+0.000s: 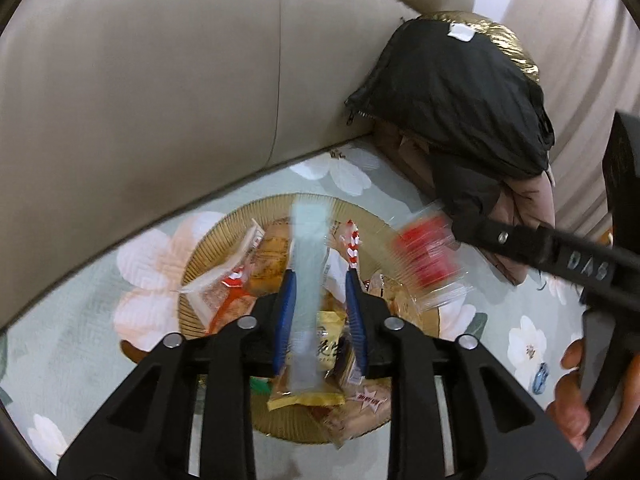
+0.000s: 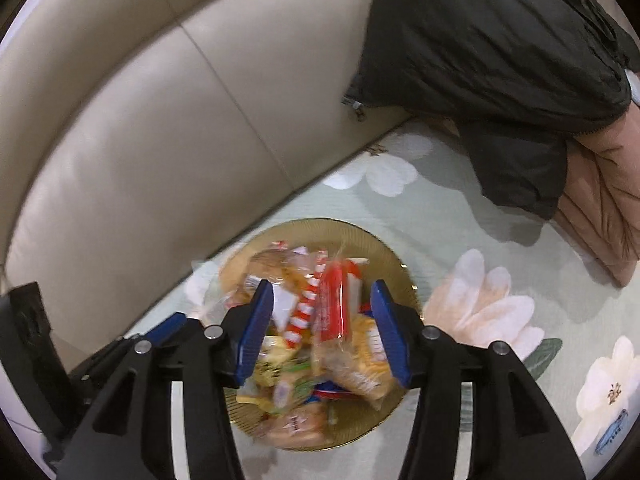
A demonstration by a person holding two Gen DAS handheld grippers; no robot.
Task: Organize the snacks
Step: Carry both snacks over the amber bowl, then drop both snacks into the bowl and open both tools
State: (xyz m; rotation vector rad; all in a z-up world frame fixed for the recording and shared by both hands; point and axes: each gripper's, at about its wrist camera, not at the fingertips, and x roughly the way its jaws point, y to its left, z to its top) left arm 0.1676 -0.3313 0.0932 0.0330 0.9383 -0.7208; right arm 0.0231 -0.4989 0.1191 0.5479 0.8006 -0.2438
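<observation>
A round gold ribbed plate [image 1: 208, 248] [image 2: 388, 252] sits on the sofa seat, heaped with wrapped snacks. In the left wrist view my left gripper [image 1: 320, 276] is open above the heap. A long pale blue packet [image 1: 307, 248], blurred by motion, hangs between its blue pads, close to the left one. My right gripper [image 2: 322, 286] is open over the same plate. A red packet in clear wrap [image 2: 333, 304] [image 1: 426, 258] lies blurred between its fingers, touching neither. In the left wrist view that packet is just off the tip of the right gripper's finger [image 1: 500, 238].
A beige leather sofa back [image 1: 160, 80] [image 2: 160, 120] rises behind the plate. The seat has a pale green flowered cover [image 2: 460, 216]. A black jacket [image 1: 452, 92] [image 2: 500, 40] over a pink padded garment [image 2: 600, 200] fills the right corner. A hand [image 1: 572, 400] holds the right gripper.
</observation>
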